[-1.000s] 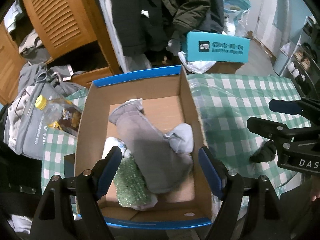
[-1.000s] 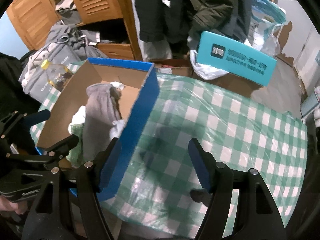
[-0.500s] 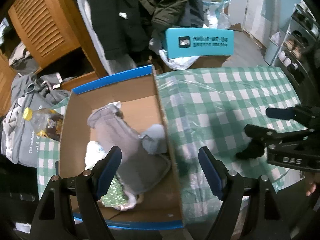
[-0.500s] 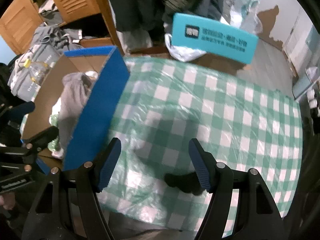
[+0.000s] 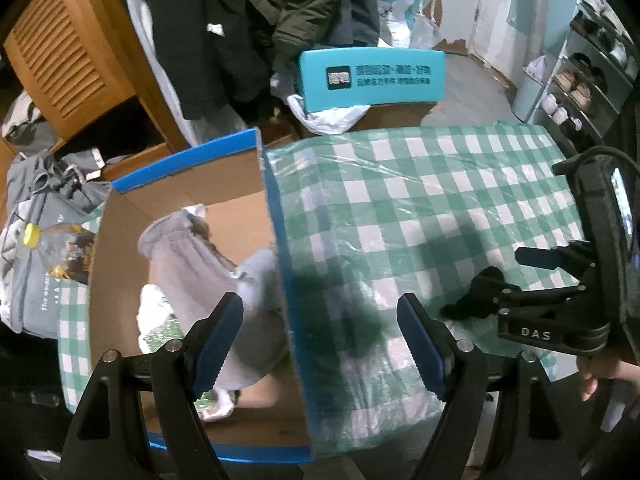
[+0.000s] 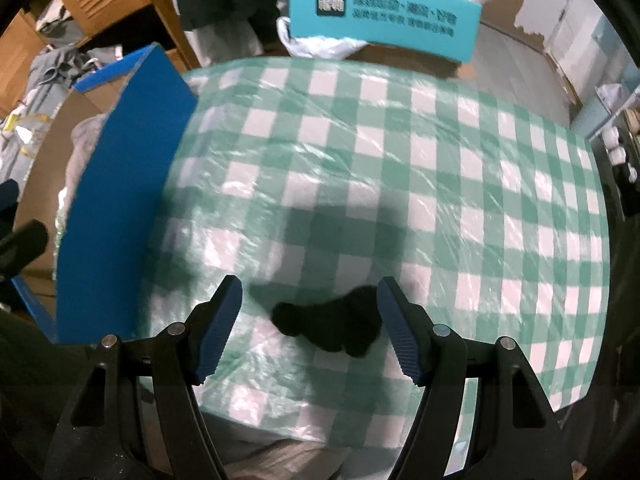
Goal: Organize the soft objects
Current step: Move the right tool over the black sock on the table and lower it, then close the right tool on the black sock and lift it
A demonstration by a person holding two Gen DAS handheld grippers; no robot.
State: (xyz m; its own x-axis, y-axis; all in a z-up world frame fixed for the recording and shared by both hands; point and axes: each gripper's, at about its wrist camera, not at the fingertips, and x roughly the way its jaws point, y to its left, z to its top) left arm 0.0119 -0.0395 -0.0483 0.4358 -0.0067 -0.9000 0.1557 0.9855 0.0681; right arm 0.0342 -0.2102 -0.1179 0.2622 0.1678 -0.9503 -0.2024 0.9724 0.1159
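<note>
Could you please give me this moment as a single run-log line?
right tongs: open, over black sock | left tongs: open, empty | box: holds grey garment

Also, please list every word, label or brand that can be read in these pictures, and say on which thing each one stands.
"DAS": white letters on the body of the right gripper, seen from the left wrist view.
"The wea...": partly hidden white print on the grey garment left of the cardboard box.
Teal box: dark logo and two lines of Chinese characters, too blurred to read.
Bottle label: unreadable.
</note>
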